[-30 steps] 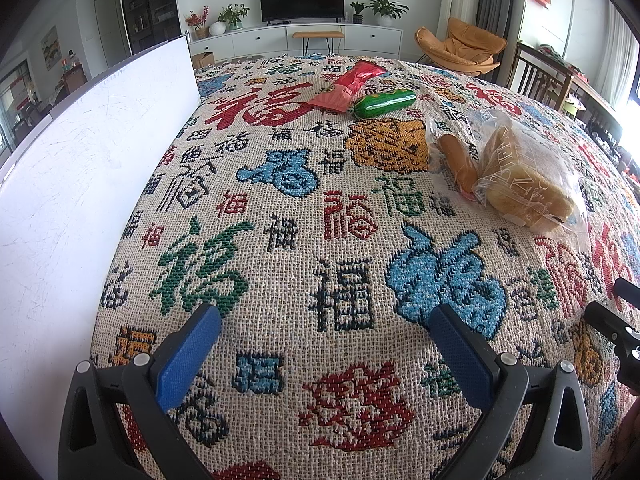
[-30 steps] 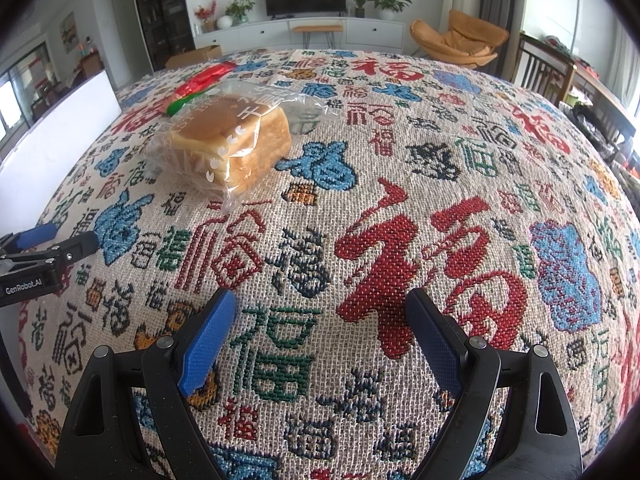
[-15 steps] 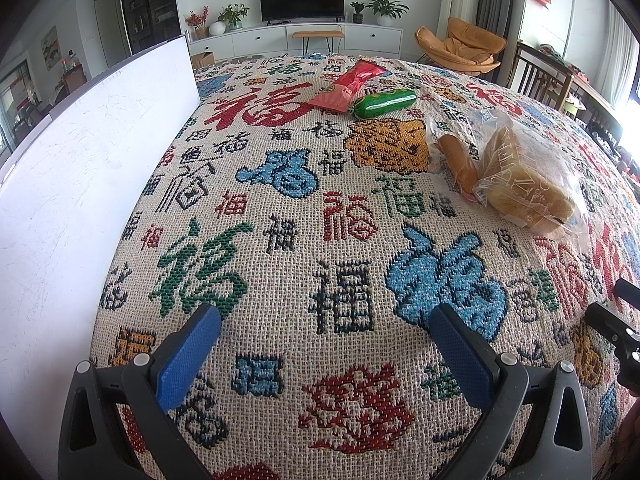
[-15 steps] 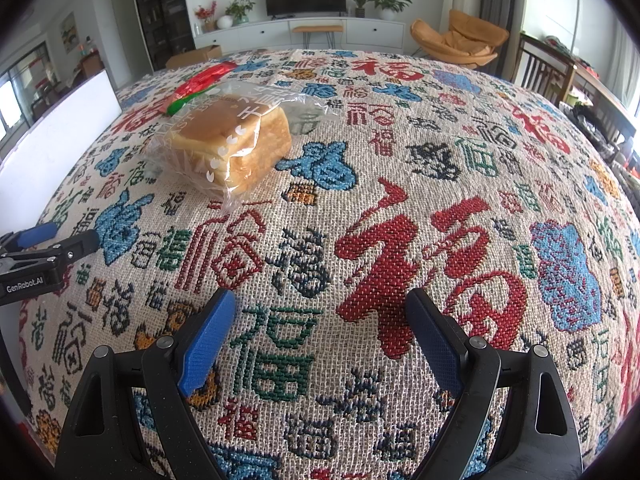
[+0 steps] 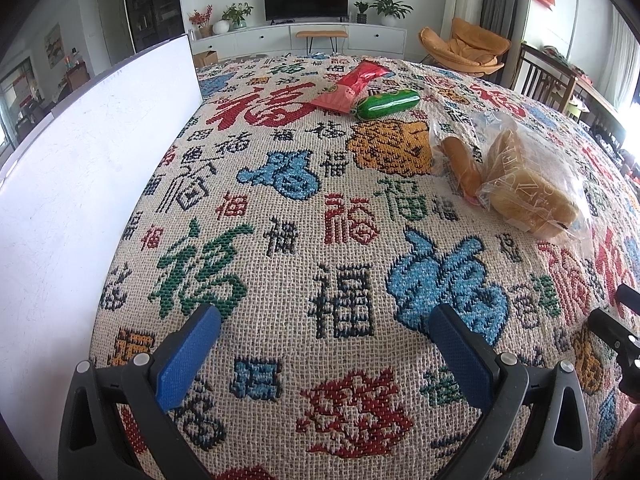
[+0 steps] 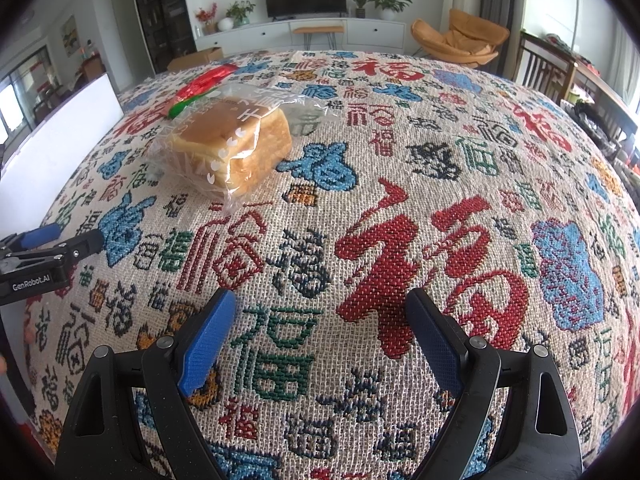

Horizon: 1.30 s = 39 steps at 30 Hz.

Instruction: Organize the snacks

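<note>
While both tools hung low over the woven tablecloth (image 5: 280, 208), the left gripper (image 5: 324, 320) stood spread wide with nothing between its blue pads (image 5: 188, 356), and the right gripper (image 6: 320, 308) was likewise released and empty. Ahead and to the right of the left gripper lay a bagged bread loaf (image 5: 528, 188), touching a sausage-shaped snack in clear wrap (image 5: 464, 164) on its left. Farther ahead lay a green sausage pack (image 5: 388, 106) against a red snack packet (image 5: 356, 82). A white board (image 5: 80, 184) stood along the left. From the right gripper, the loaf sat ahead-left.
</note>
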Each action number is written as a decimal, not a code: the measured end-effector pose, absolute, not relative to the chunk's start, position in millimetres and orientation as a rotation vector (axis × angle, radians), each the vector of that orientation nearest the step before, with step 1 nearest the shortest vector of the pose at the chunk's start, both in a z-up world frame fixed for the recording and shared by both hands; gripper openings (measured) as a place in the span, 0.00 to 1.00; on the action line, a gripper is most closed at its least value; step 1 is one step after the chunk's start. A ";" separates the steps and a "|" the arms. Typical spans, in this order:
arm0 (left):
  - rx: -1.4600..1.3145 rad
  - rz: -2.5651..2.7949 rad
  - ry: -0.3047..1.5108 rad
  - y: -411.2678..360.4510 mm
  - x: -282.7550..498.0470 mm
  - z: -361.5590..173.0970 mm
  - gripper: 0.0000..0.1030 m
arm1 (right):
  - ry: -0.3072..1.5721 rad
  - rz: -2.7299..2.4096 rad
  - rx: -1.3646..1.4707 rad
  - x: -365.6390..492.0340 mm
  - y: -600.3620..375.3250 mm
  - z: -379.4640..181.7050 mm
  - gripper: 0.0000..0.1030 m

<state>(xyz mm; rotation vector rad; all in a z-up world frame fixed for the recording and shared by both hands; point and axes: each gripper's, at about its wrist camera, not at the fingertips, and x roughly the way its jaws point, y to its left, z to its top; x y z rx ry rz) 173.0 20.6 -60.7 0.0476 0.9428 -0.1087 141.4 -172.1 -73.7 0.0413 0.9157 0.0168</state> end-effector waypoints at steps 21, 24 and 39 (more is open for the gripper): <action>0.052 -0.106 0.944 18.8 172.6 -60.7 1.00 | 0.903 0.031 0.063 135.7 -178.5 -72.2 0.87; 0.052 -0.106 0.943 18.8 172.6 -60.7 1.00 | 0.868 0.064 0.147 131.0 -187.0 -66.6 0.87; 0.060 -0.119 0.954 18.7 168.9 -59.7 1.00 | 0.923 -0.074 -0.022 230.3 -152.0 -56.9 0.85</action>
